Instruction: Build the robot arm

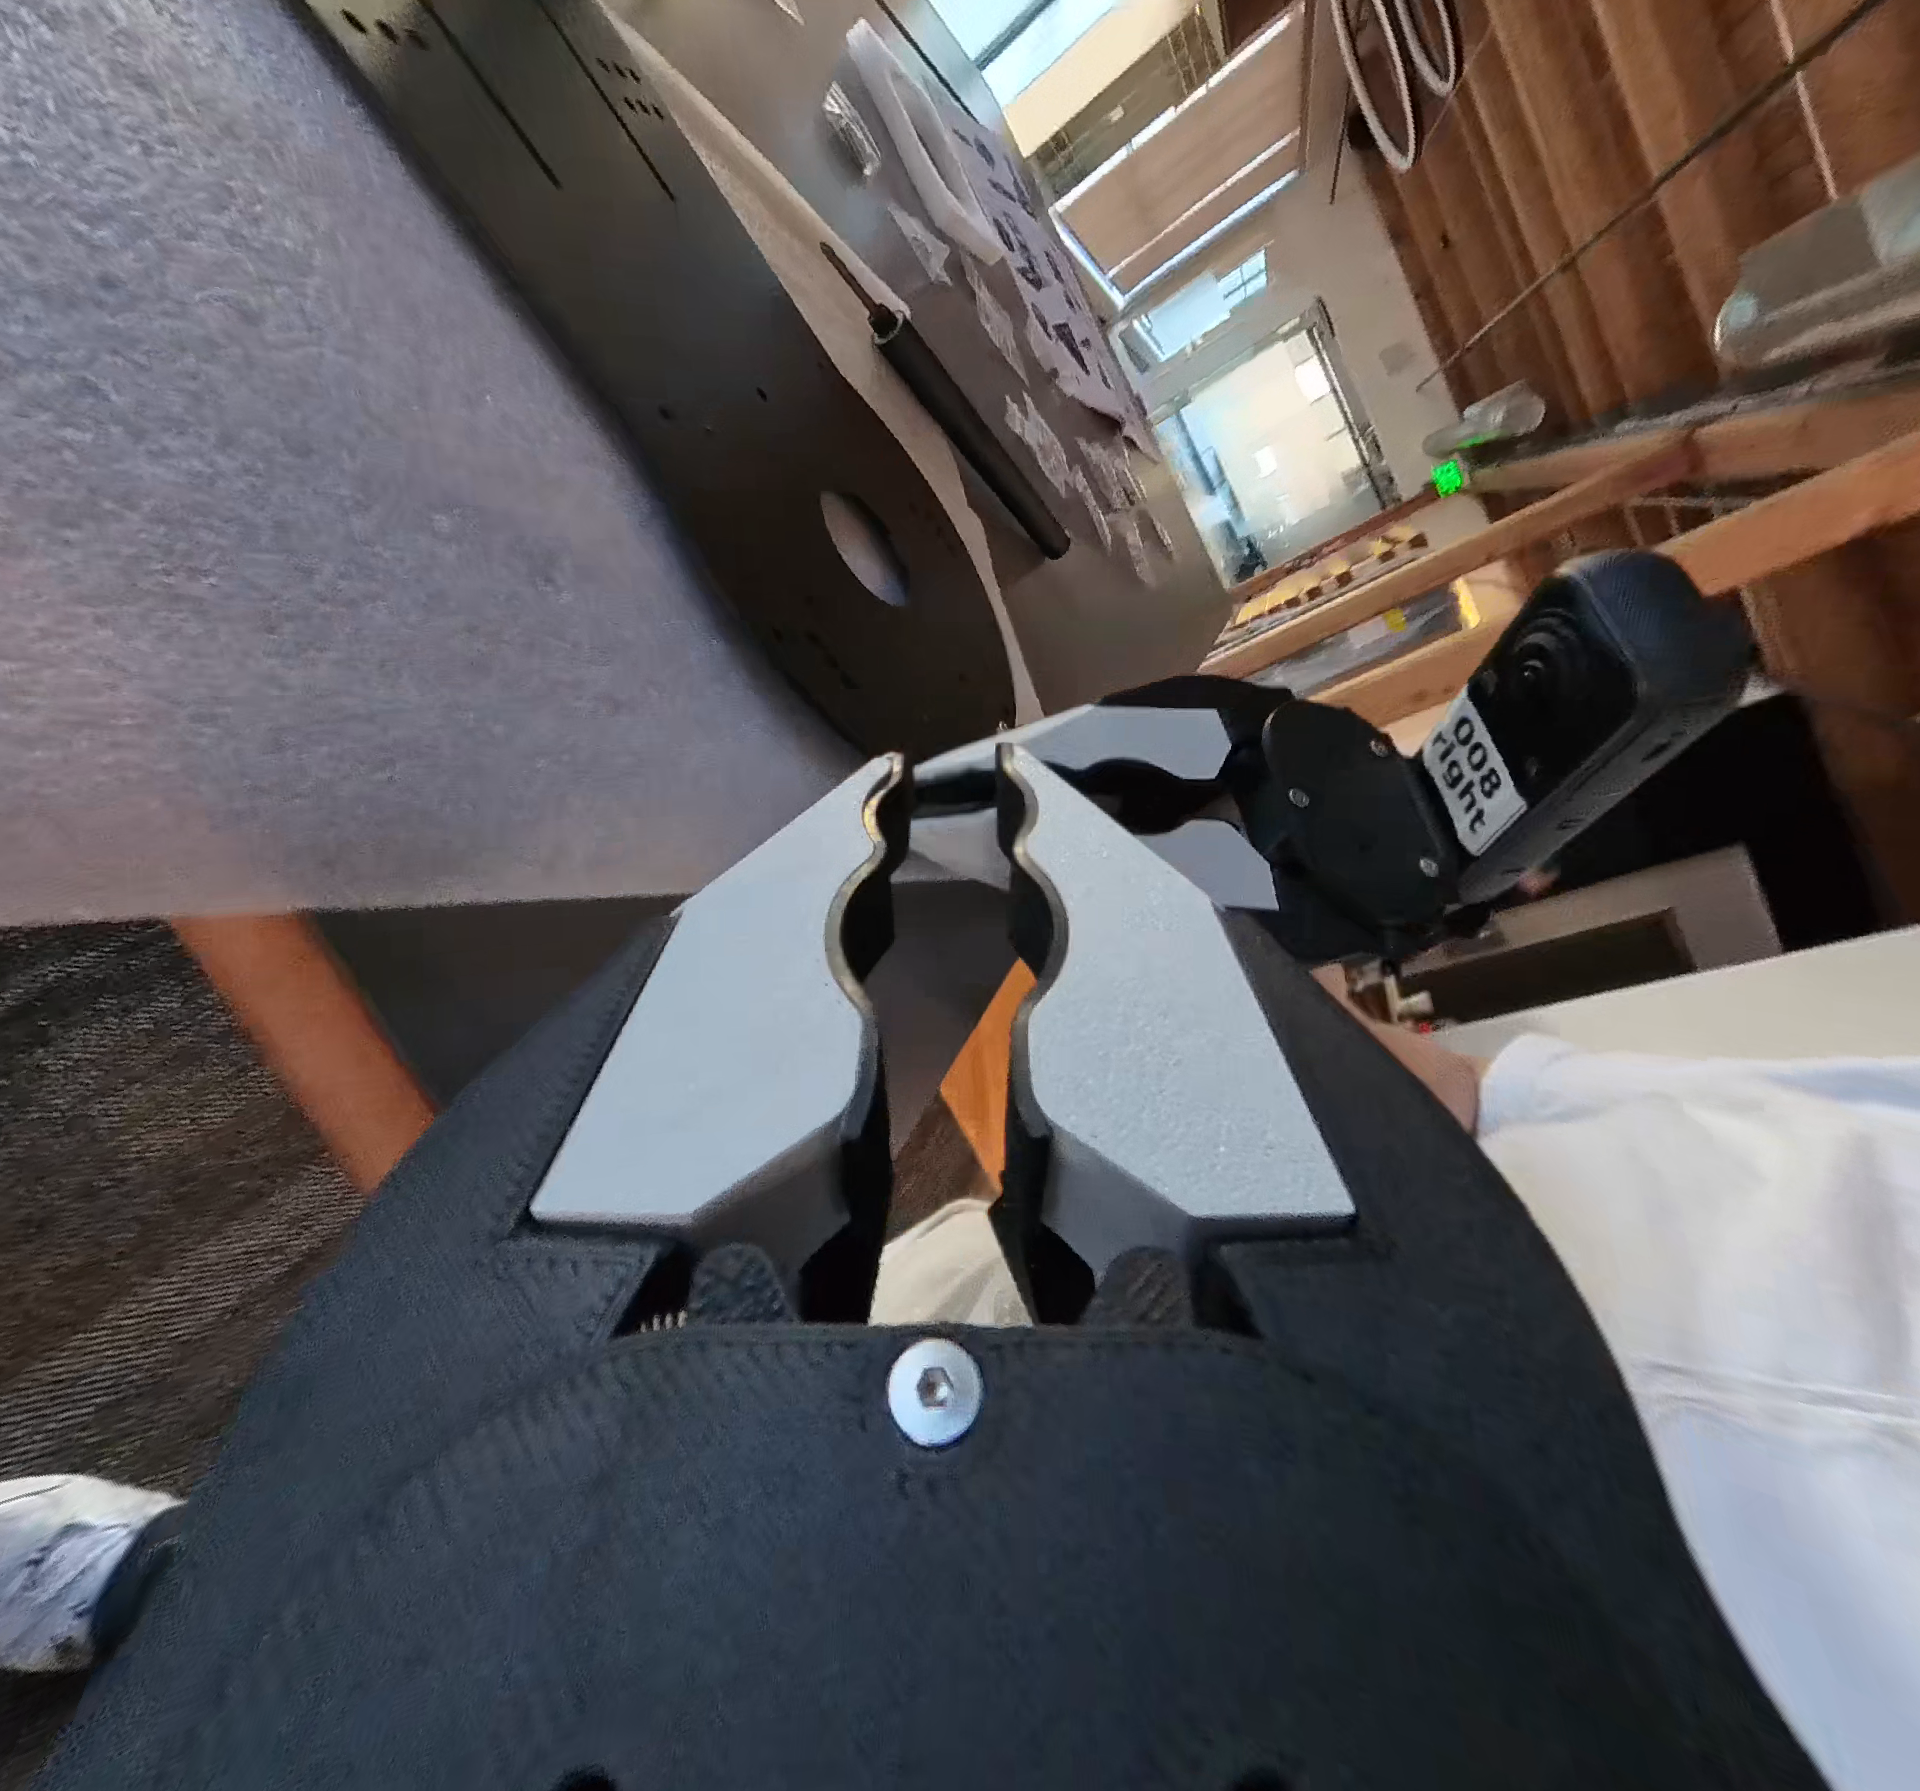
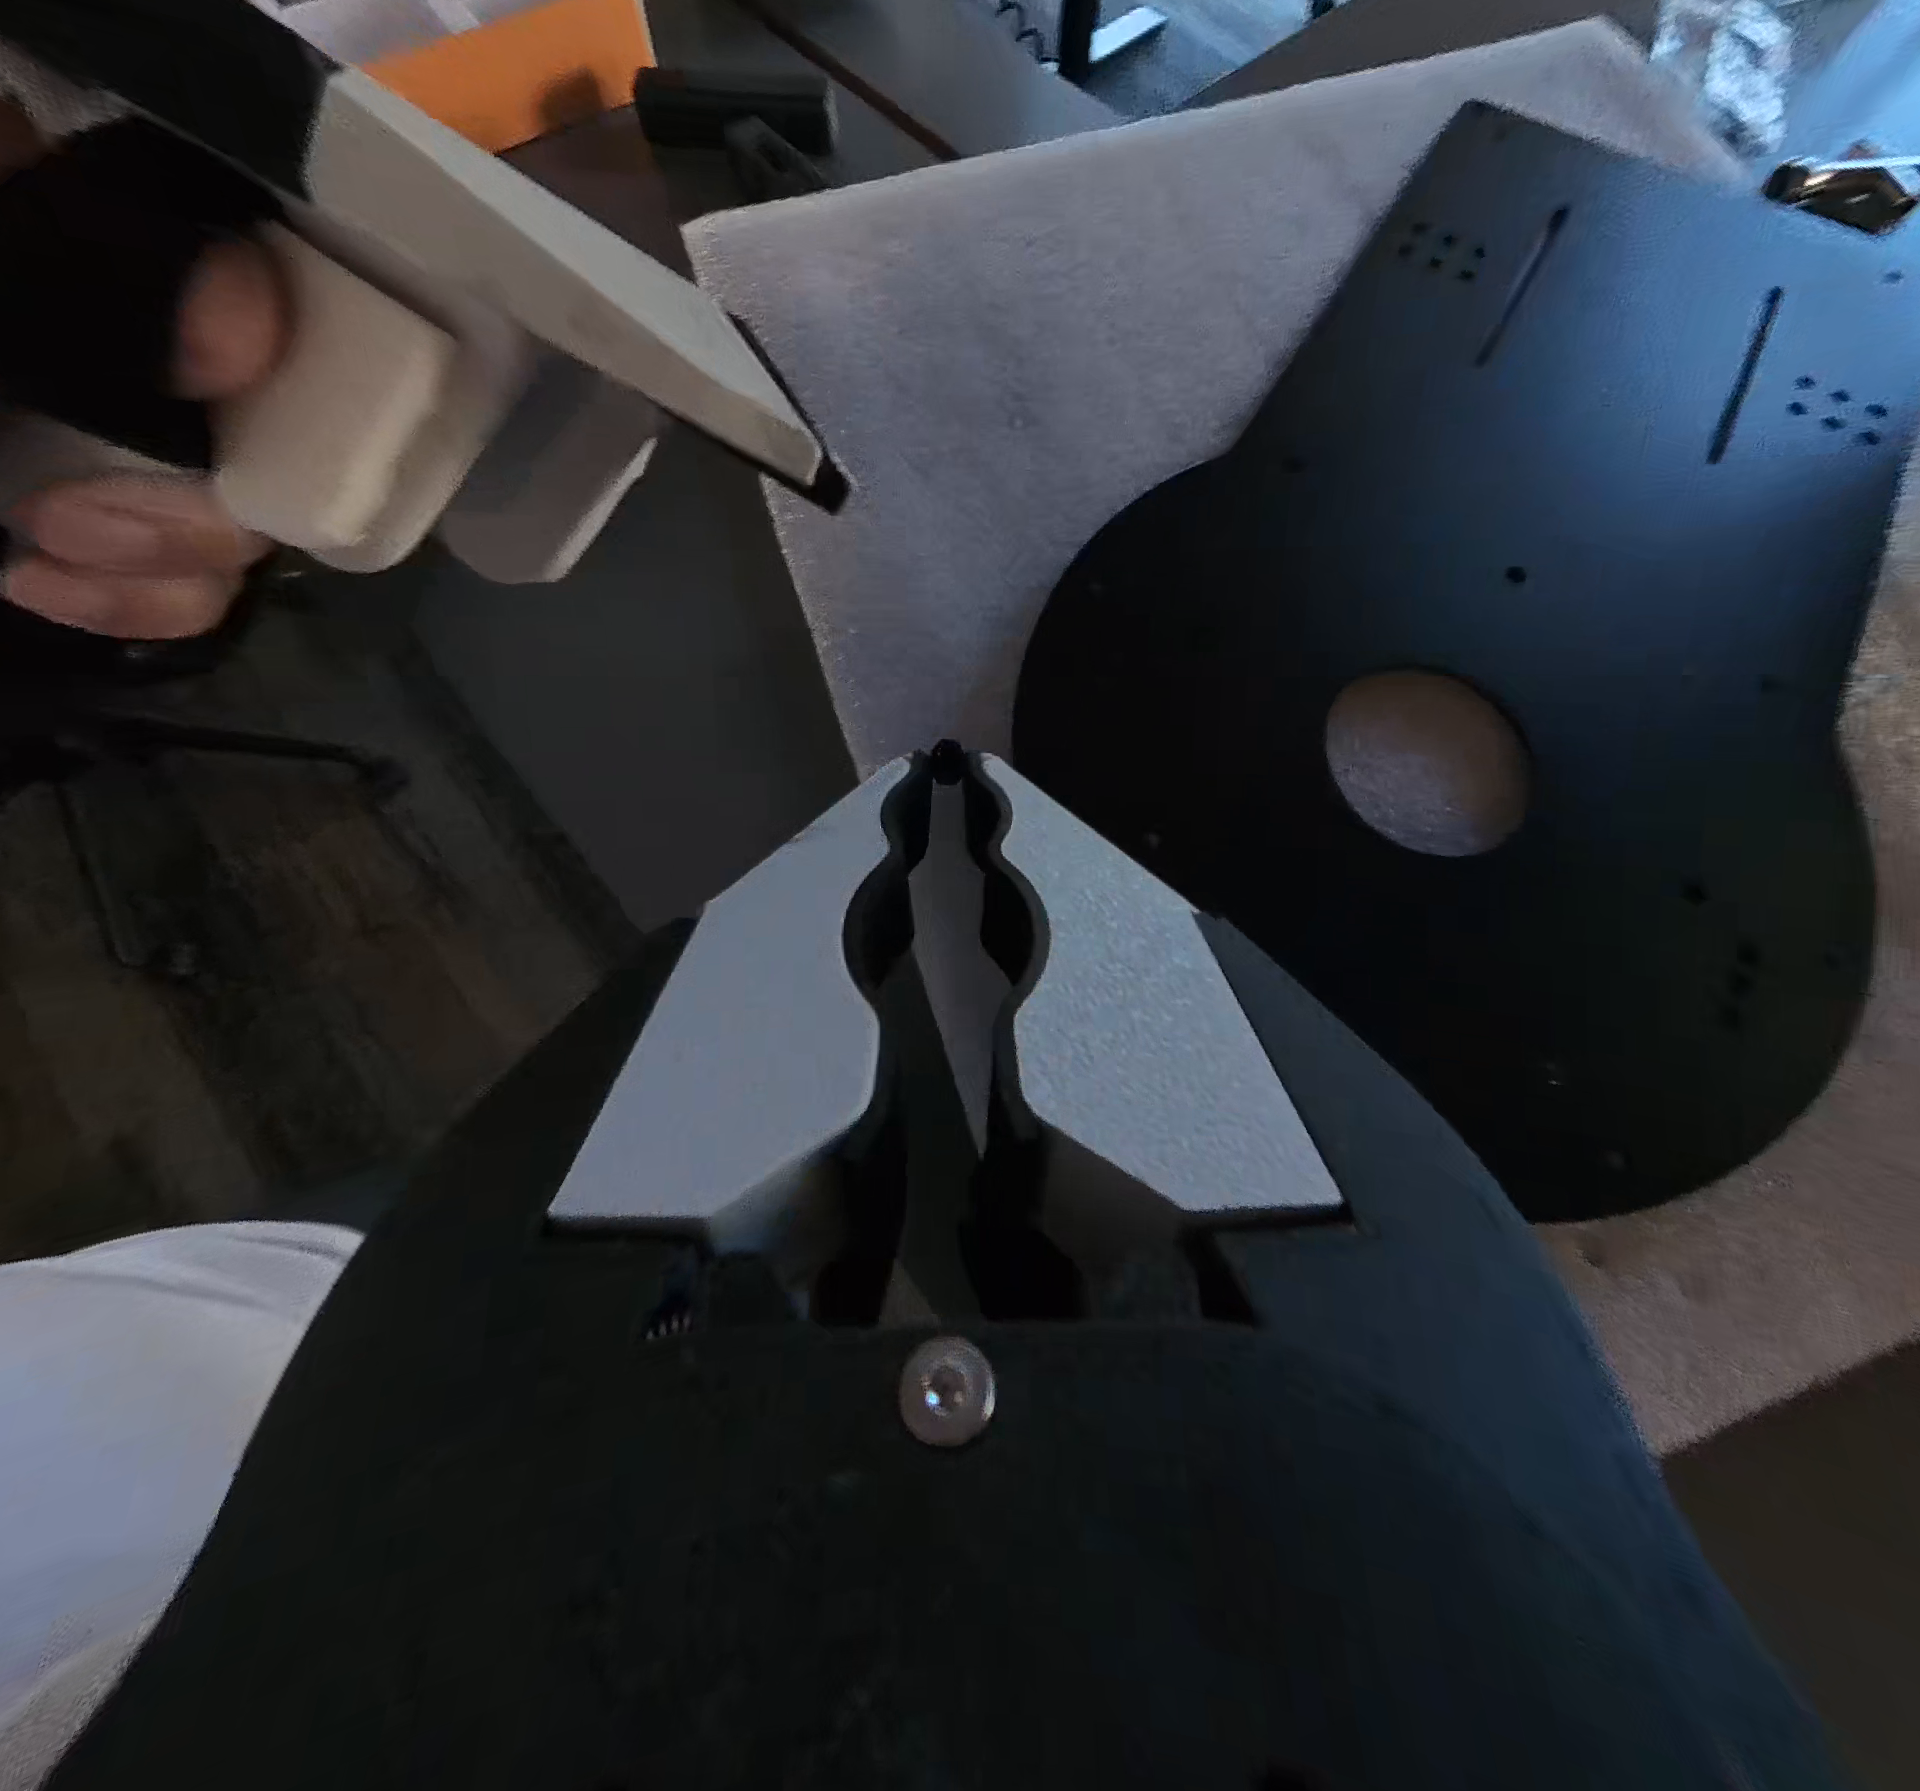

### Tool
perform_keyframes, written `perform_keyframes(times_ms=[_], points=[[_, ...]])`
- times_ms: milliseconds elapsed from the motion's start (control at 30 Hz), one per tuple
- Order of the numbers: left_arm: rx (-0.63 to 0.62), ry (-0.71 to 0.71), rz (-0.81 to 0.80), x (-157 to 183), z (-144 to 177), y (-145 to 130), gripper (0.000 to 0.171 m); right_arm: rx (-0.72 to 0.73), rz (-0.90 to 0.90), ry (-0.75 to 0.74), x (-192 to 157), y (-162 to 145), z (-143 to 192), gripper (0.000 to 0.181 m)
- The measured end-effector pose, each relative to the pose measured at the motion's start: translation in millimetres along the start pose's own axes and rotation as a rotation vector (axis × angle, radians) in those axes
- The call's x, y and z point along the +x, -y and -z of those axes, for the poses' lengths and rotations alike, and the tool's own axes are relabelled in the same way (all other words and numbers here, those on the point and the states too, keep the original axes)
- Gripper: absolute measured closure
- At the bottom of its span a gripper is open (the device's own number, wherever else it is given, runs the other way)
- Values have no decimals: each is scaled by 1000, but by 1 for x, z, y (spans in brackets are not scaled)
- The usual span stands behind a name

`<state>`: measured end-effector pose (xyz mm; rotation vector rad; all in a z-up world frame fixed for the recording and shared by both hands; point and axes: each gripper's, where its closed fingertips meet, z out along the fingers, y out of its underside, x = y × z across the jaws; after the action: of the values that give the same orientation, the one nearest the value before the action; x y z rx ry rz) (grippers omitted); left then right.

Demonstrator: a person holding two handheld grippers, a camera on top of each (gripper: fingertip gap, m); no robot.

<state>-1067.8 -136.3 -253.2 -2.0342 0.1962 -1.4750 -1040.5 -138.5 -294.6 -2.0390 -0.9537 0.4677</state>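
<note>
My right gripper is shut on a small black screw, pinched at its very tips. It hangs over the edge of a white foam sheet, just left of a black metal plate with a round hole, slots and small drilled holes. My left gripper is slightly open and empty, tilted, and points at the right gripper, whose camera shows beyond it. In the right wrist view the left gripper is held in a hand at upper left, its tip over the foam's edge.
The plate and foam lie on a dark table. A black rod tool and bags of small parts lie beyond them. An orange box with a white divided tray stands far left. A white sleeve is close by. My hands' fingertips stand some 5 cm from each other.
</note>
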Motion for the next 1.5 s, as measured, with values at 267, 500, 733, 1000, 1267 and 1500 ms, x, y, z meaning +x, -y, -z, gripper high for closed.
perform_keyframes(times_ms=[267, 500, 733, 1000, 1267, 1500], points=[[-79, -29, -82, 6, -3, -9, 160, -18, 61, -81, 1, -3, 1, 174], [-147, 37, -340, -2, -2, -19, 155, 4, 115, -94, -1, -3, 15, 169], [-138, 187, -701, -1, -26, -28, 146, 36, 174, -149, 34, -3, 56, 163], [-180, 290, -779, -9, -36, -33, 155, 74, 497, -134, 26, -2, 45, 161], [-200, 340, -793, -13, -35, -33, 160, 1, 843, -250, 27, -16, 29, 169], [-235, 349, -816, -15, -35, -32, 163, -46, 965, -332, 25, -17, 27, 176]])
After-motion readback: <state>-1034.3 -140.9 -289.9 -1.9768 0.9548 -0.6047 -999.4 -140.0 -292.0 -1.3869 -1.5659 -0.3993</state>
